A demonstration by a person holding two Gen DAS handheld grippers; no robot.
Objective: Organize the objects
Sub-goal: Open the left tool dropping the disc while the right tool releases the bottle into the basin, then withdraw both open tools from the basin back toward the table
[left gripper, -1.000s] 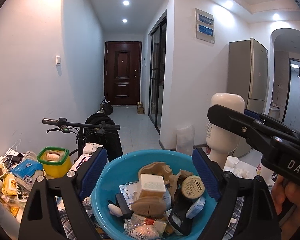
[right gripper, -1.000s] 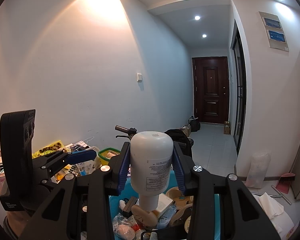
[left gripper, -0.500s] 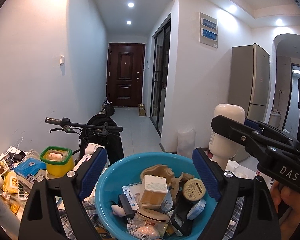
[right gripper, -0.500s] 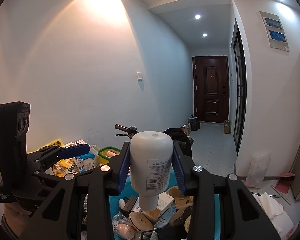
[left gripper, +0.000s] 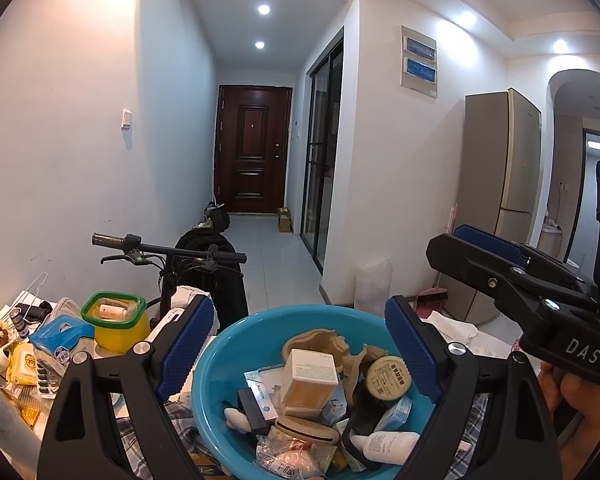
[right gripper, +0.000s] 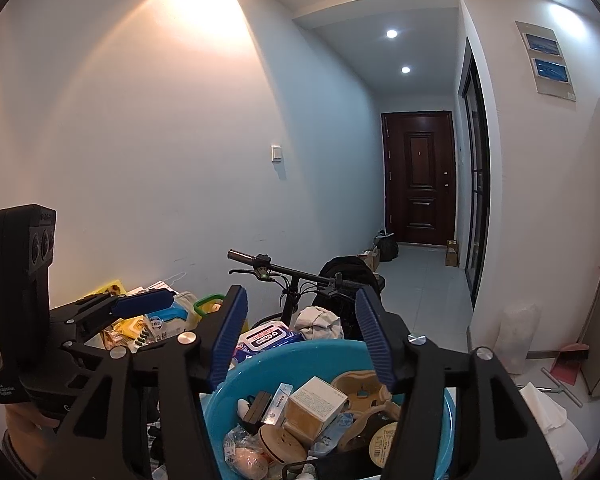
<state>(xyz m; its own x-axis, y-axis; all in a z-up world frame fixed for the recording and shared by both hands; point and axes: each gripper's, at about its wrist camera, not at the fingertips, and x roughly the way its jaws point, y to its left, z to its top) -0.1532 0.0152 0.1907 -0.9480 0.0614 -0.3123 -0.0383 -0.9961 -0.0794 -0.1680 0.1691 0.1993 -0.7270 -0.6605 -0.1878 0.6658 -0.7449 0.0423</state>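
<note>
A blue basin (left gripper: 260, 320) (right gripper: 300, 350) full of small items sits below both grippers. My left gripper (left gripper: 300, 344) hangs open over it with nothing between its fingers; it also shows at the left of the right wrist view (right gripper: 144, 304). My right gripper (right gripper: 300, 332) is over the basin's near side, its jaws opening, with nothing between them. It enters the left wrist view from the right (left gripper: 456, 240). A white bottle (left gripper: 384, 446) lies on its side in the basin, at the near right. A cream box (left gripper: 310, 376) (right gripper: 316, 402) and a round labelled jar (left gripper: 388, 376) lie among the pile.
Left of the basin stand a yellow tub with a green rim (left gripper: 114, 320), a blue tissue pack (left gripper: 60, 334) and other clutter. A wet-wipes pack (right gripper: 266, 338) lies behind the basin. A bicycle handlebar (left gripper: 168, 248) crosses behind. A fridge (left gripper: 500, 200) stands at the right.
The right gripper's jaws have spread apart and let go of the white bottle, which now lies on its side in the basin. Neither hand has shifted much.
</note>
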